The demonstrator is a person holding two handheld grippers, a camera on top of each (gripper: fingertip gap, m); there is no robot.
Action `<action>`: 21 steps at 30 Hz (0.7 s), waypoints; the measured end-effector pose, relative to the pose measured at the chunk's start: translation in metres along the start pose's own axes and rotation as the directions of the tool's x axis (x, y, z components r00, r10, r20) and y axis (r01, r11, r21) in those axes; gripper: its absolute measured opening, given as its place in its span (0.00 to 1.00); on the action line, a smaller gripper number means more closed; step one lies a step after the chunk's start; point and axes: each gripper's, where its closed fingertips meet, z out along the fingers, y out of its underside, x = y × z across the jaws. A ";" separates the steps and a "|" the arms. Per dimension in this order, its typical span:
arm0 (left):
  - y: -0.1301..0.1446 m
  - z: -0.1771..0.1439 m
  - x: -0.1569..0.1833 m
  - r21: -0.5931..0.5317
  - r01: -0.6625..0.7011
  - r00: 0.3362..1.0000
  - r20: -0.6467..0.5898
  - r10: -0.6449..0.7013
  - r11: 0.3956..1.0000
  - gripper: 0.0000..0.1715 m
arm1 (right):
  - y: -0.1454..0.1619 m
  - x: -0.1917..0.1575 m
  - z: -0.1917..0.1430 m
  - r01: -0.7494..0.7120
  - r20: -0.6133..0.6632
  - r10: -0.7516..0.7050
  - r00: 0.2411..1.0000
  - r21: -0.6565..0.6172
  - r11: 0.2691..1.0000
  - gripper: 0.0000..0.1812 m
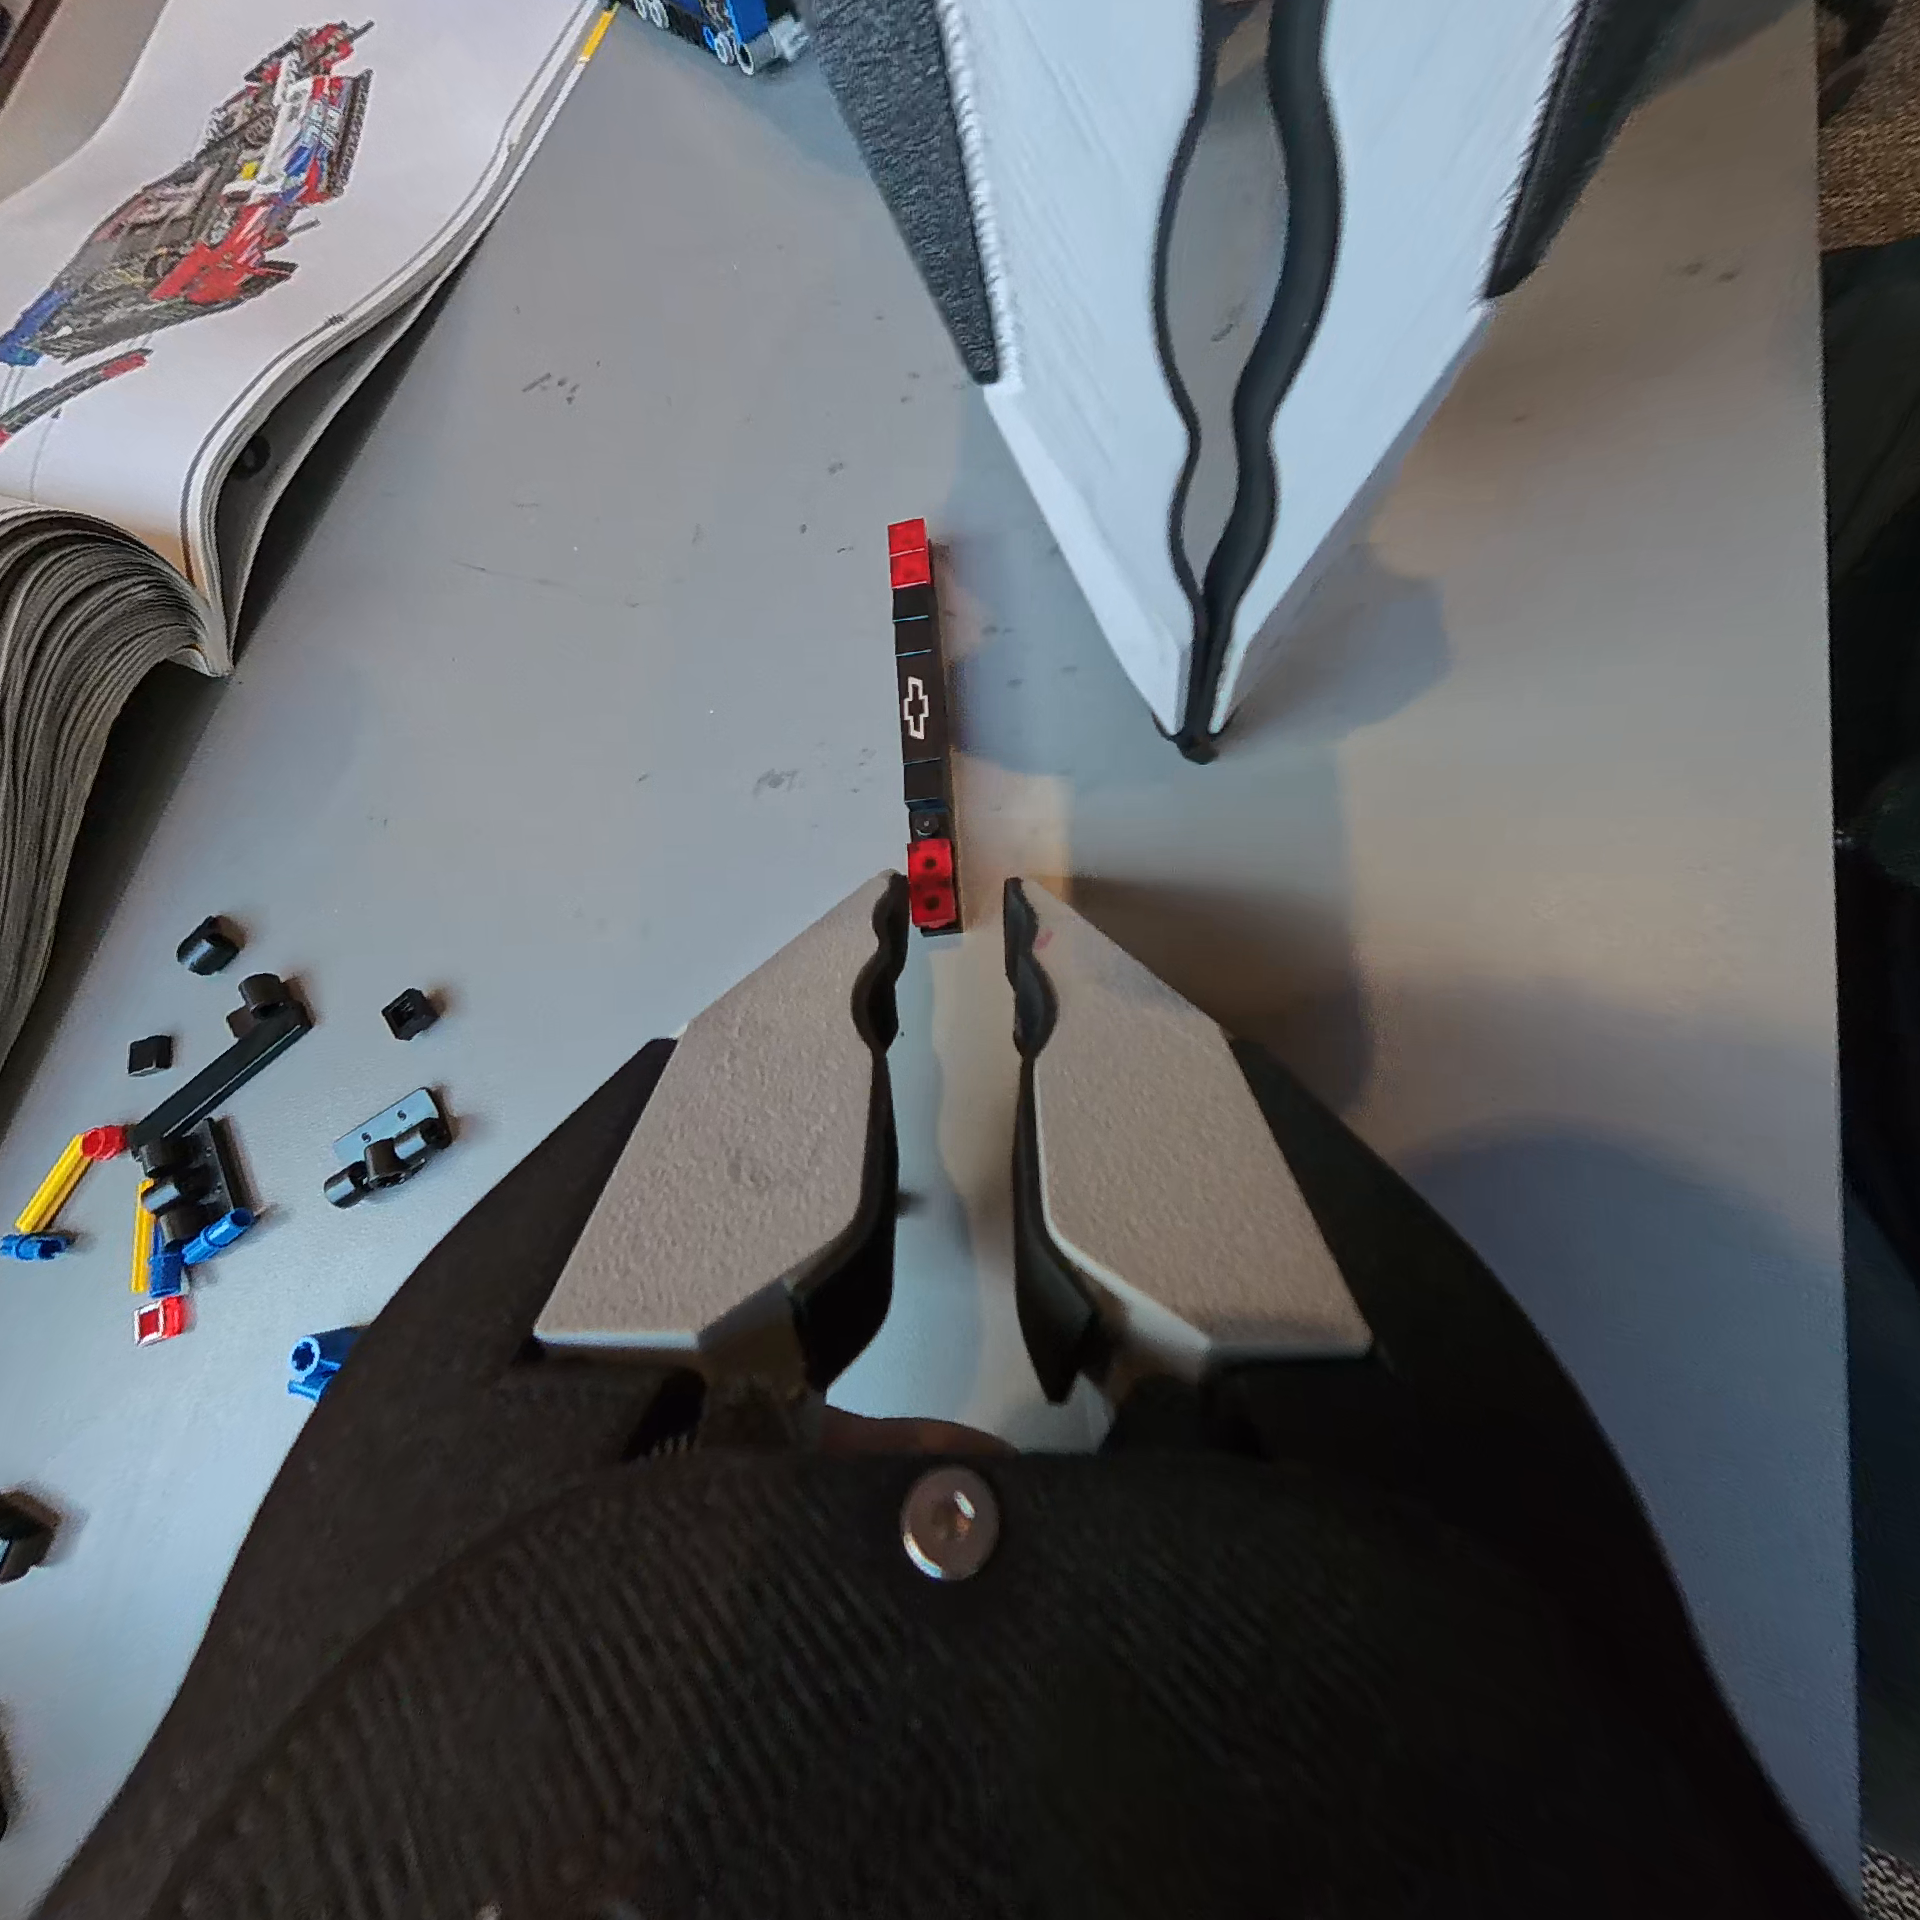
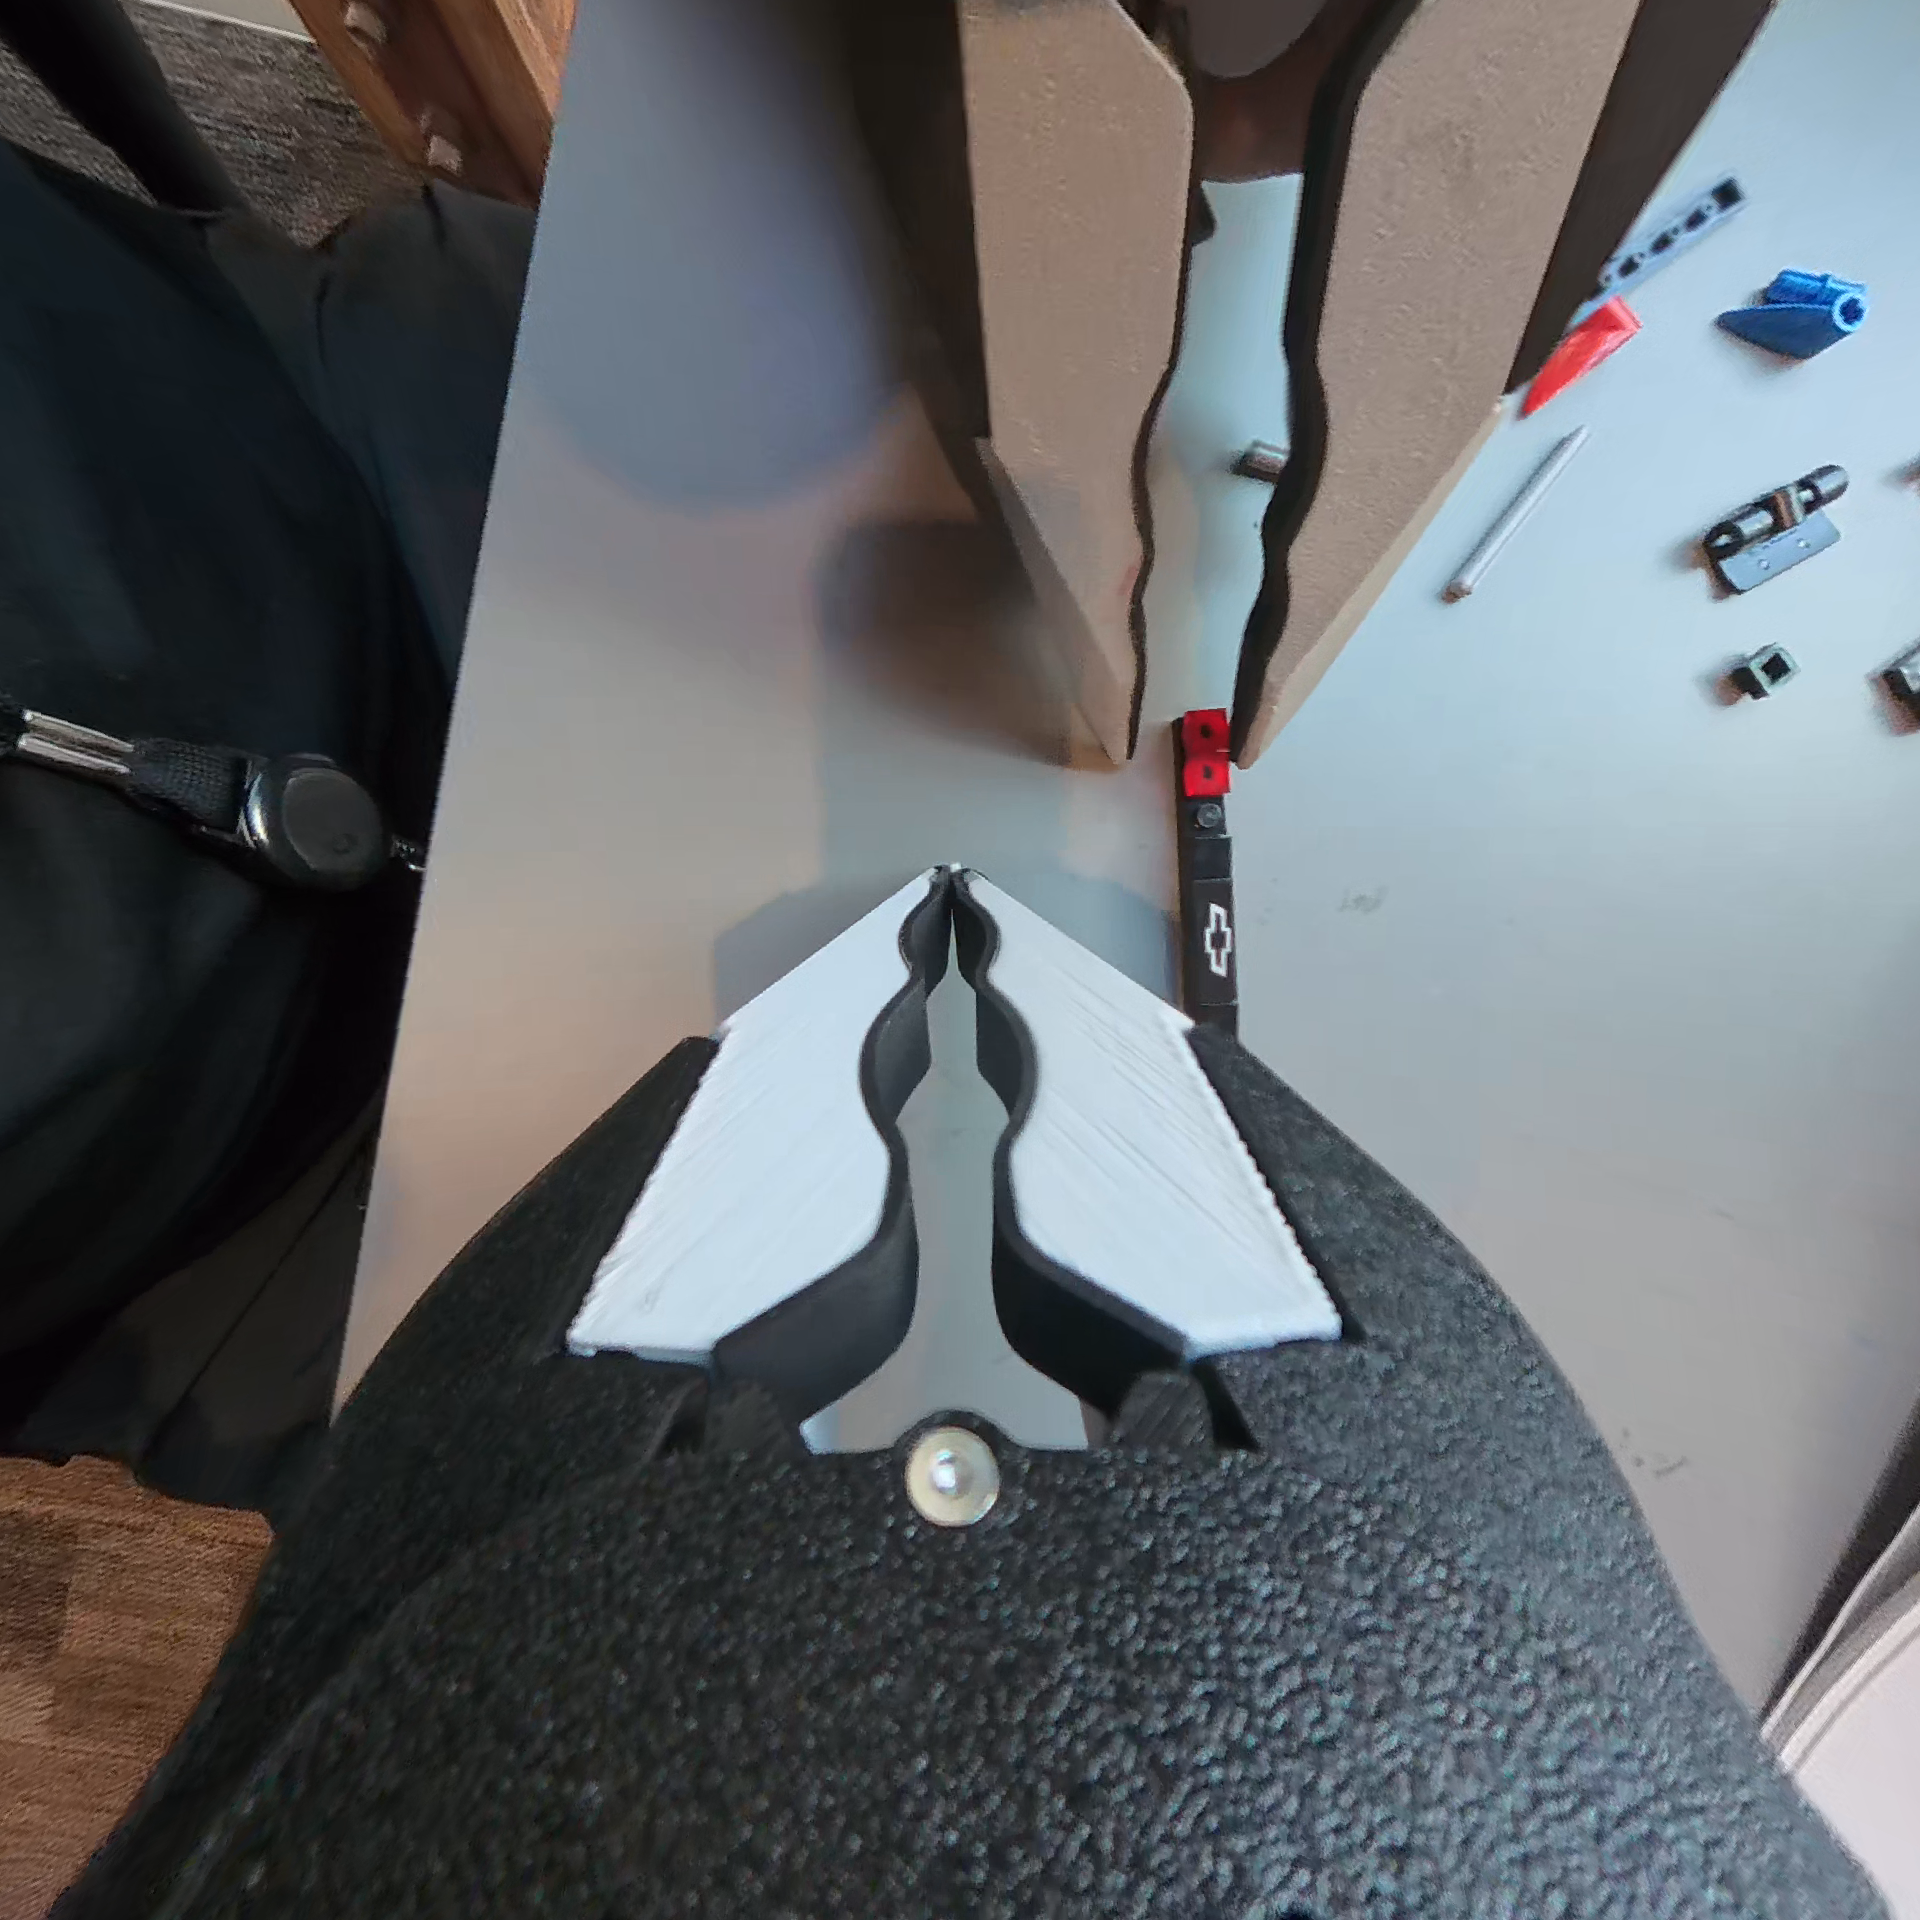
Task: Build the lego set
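1. Strip assembly (image 1: pixel 921 727): a narrow black bar with red pieces at both ends lay flat on the grey table (image 1: pixel 623 623), toward the edge nearest the person in dark clothing.
2. The left gripper (image 1: pixel 954 902) stood with a narrow gap between its tan fingers, poised over the strip's nearer red end (image 1: pixel 930 883); the left fingertip looked to be touching or just beside that red piece, but nothing was clamped.
3. The right gripper (image 2: pixel 951 878) had its white fingers pressed together at the tips, holding nothing, and sat just beside the strip's far half.
4. Loose parts (image 1: pixel 187 1164) in black, yellow, blue and red lay near the table's opposite edge, beside the open instruction booklet (image 1: pixel 208 208).
5. The step in hand seemed to be picking up the strip by its red end.
6. The next move probably called for centring the left fingers across that narrow end and closing gently, since a thin bar may pivot or slide away.
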 end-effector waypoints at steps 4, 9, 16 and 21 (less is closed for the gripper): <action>0.000 0.000 0.001 0.000 -0.003 1.000 -0.003 0.003 1.000 0.08 | -0.001 0.010 0.001 -0.028 -0.014 0.028 1.000 0.002 1.000 0.00; 0.000 0.000 0.001 0.000 -0.002 1.000 -0.006 0.002 1.000 0.08 | -0.004 0.008 -0.005 -0.027 0.000 0.027 1.000 0.033 0.999 0.02; 0.000 0.000 0.001 0.000 0.000 1.000 -0.008 0.000 1.000 0.08 | -0.001 0.000 -0.001 0.057 0.013 -0.057 0.998 -0.005 0.998 0.06; 0.000 0.000 0.001 0.000 0.000 1.000 -0.008 0.000 1.000 0.07 | 0.001 0.002 0.003 0.095 0.016 -0.094 0.995 -0.035 0.995 0.07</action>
